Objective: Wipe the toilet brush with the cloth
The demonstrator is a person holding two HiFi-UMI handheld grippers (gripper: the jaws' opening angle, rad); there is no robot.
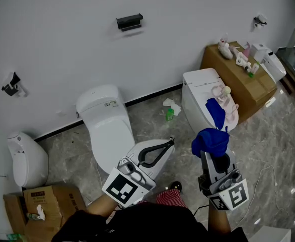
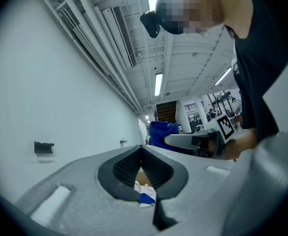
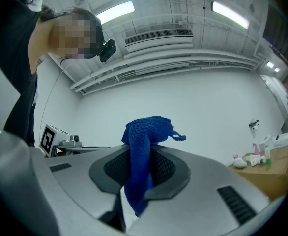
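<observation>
A plain white wall (image 1: 62, 44) meets a grey marble-patterned floor (image 1: 268, 140) along a dark skirting line. A white ceramic toilet (image 1: 107, 120) stands against the wall, with a second white toilet (image 1: 198, 80) to its right. Just beside that one sits a large brown cardboard box (image 1: 248, 89). Long fluorescent ceiling lights (image 3: 115, 11) glow overhead.
</observation>
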